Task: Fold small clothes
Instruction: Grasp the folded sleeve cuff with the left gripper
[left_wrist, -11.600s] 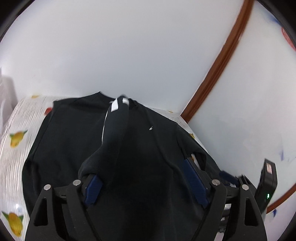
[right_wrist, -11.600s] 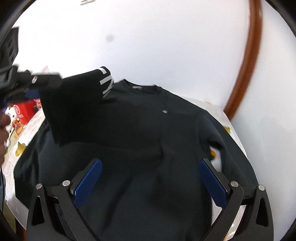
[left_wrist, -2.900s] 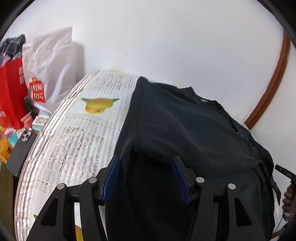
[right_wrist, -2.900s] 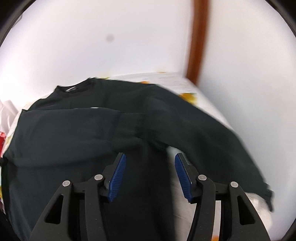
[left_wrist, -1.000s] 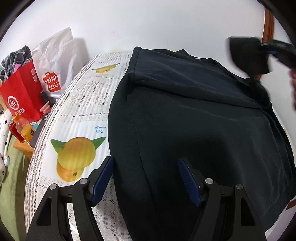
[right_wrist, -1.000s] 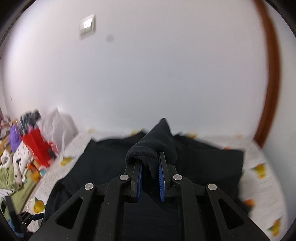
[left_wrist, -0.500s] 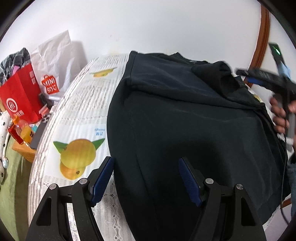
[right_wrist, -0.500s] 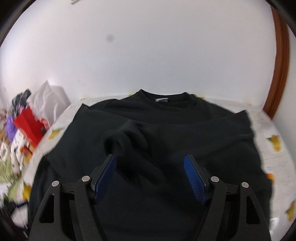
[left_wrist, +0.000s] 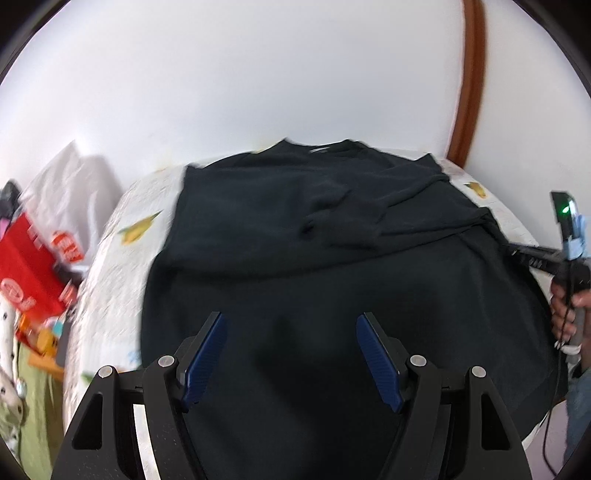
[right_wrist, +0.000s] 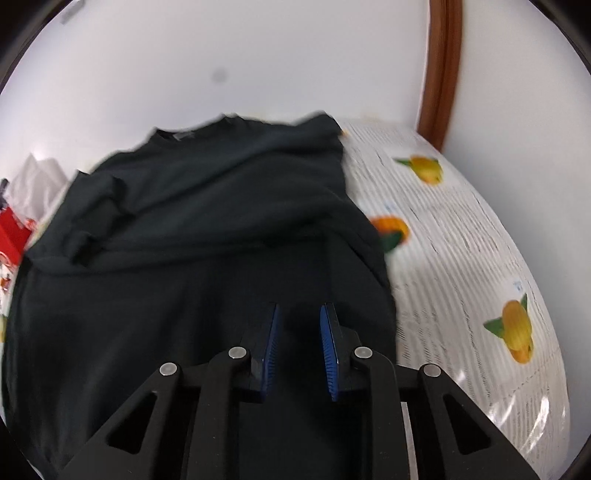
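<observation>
**Black sweatshirt flat on the surface, sleeves folded in; both grippers above its lower half**

The black sweatshirt (left_wrist: 332, 280) lies spread on the surface (right_wrist: 461, 258), which is covered by a white cloth printed with text lines and orange fruit. All positions below are given relative to the sweatshirt.

- Collar: at the far edge, next to the white wall (left_wrist: 258, 74).
- Sleeves: both are folded inward across the chest. One cuff (left_wrist: 314, 225) rests near the middle of the chest.
- Left gripper (left_wrist: 291, 354): positioned above the near part of the body panel. Its jaws are spread wide, and no fabric is between the blue pads (left_wrist: 205, 354).
- Right gripper (right_wrist: 298, 350): positioned above the near right part of the garment, close to its right edge. Its jaws are closing, with a narrow gap left between the pads. Dark fabric shows in the gap behind them; the pads do not press on it.
- In the left wrist view, the right gripper reaches in at the garment's right edge, carried by a hand (left_wrist: 567, 306).
- Beyond the left edge: a red shopping bag (left_wrist: 33, 266) and a white bag (left_wrist: 74, 195), off the surface.
- Beyond the far right corner: a brown door frame (right_wrist: 441, 74).
</observation>
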